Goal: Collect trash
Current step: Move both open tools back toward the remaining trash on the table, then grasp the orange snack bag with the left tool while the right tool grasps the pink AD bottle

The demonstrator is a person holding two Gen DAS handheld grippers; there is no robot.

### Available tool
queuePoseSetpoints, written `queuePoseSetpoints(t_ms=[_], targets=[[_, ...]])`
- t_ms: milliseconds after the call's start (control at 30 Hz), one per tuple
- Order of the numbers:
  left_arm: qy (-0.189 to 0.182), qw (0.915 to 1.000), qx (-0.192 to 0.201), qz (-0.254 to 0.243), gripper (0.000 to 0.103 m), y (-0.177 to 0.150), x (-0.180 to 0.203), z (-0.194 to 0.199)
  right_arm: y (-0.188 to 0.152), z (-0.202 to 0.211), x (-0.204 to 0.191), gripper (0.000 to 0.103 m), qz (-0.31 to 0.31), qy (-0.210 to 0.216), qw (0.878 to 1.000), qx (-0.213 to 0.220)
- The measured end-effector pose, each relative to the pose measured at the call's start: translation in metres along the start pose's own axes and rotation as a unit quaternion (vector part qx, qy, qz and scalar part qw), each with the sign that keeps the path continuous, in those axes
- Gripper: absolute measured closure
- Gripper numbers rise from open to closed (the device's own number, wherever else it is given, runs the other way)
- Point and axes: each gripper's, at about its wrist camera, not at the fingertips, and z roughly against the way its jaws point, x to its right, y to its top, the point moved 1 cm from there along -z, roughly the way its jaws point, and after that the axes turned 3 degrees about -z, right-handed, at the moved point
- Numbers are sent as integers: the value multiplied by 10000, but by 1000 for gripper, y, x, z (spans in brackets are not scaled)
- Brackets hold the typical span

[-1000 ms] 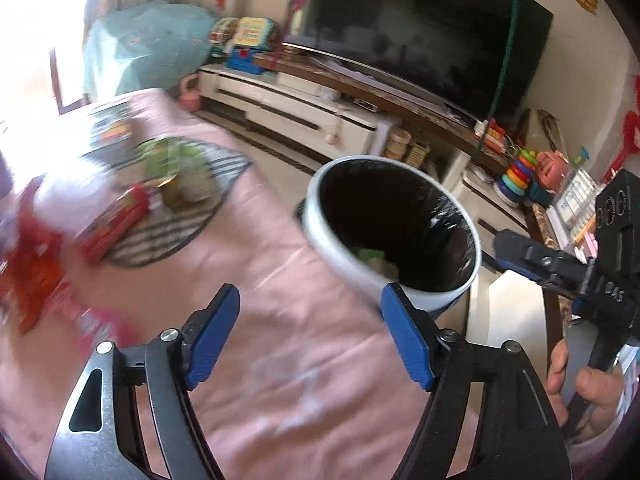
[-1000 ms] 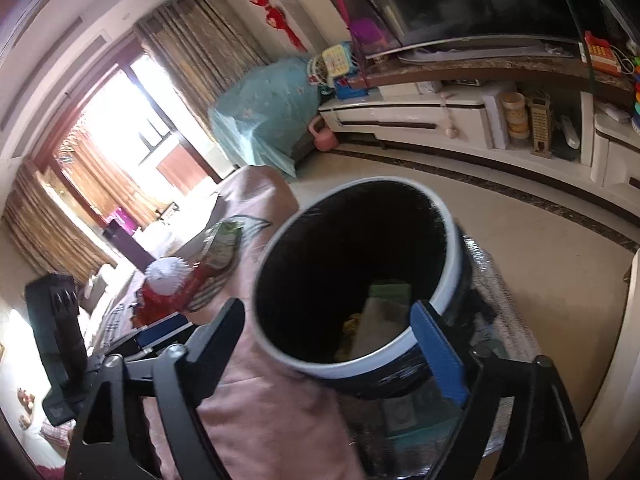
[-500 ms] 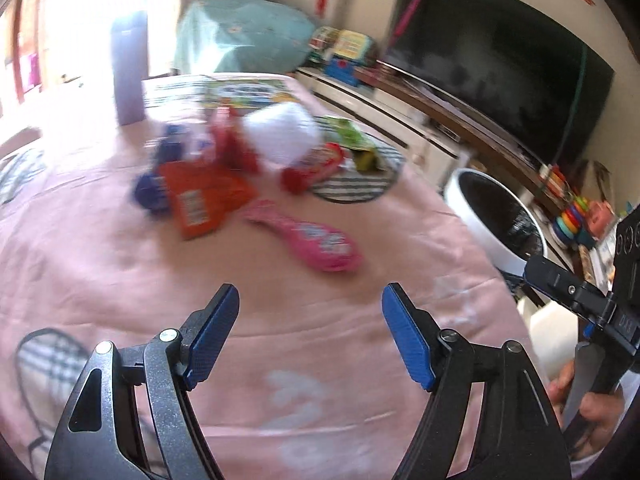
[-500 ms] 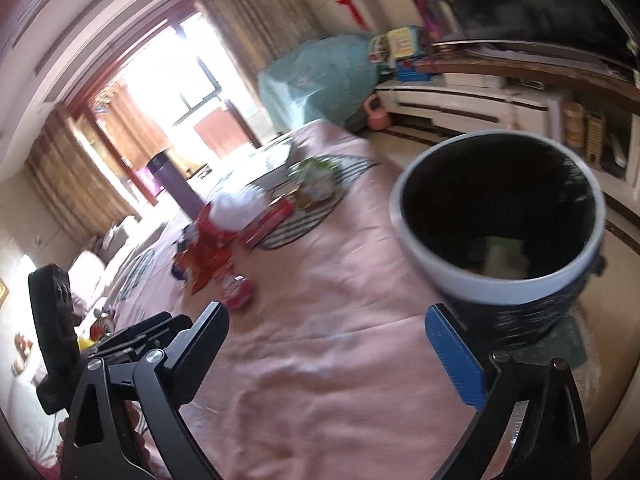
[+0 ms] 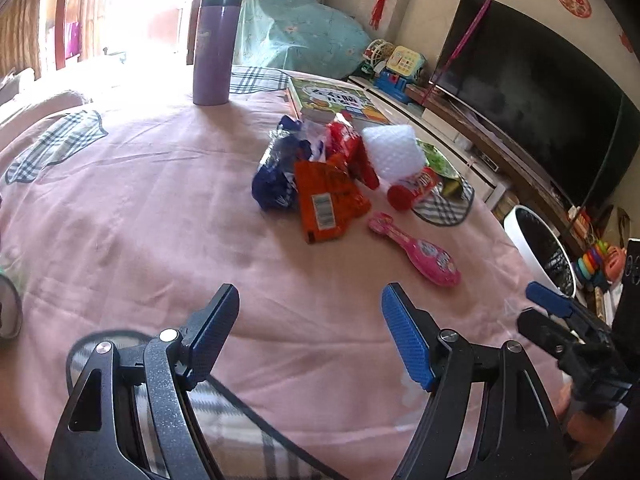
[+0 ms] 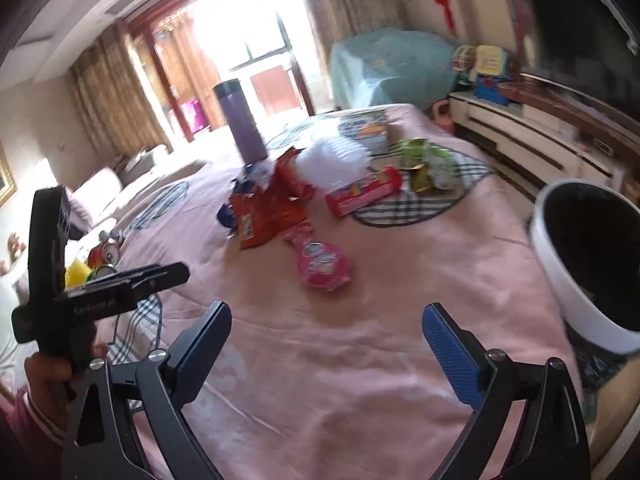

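Both claws hang over the pink cloth-covered counter, holding nothing: the left claw stands with its jaws apart, and the right claw is easing its wide jaws inward on empty air. The trash lies heaped toward the counter's far middle: an orange wrapper, a blue bag, a red tube, a pink packet. The white bin stands off the counter's right edge.

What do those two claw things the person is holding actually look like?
Both match. The left gripper and the right gripper each have two angular black metal fingers with silver rivets and triangular cut-outs, tipped with flat blue textured pads. Seen from the side, the left one is a boxy black frame with small white lettering. A dark red cuff with pale stripes shows at the left wrist.
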Motion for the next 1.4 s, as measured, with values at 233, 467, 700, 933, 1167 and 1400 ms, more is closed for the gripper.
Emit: queuePoseSetpoints(t_ms=[233,467,700,933,1167,1400], targets=[[-205,9997,-132,-42,33,23,-3,-26,14,-41,0,30,164,116,9988,-442],[-255,9993,-273,-74,36,44,4,-58,23,-73,3,48,272,97,9968,-743],[-279,9984,-449,-178,74,49,11,-83,22,-87,1,59,424,84,9948,-924],[-390,9981,-400,-268,99,43,16,-77,16,-67,7,61,261,157,9961,-829],[-535,9976,-330,-307,100,27,26,-57,-1,-32,28,61,-192,141,9976,-653],[-374,9981,-486,0,52,39,23,-78,-11,-13,47,61,-547,55,9971,-525]])
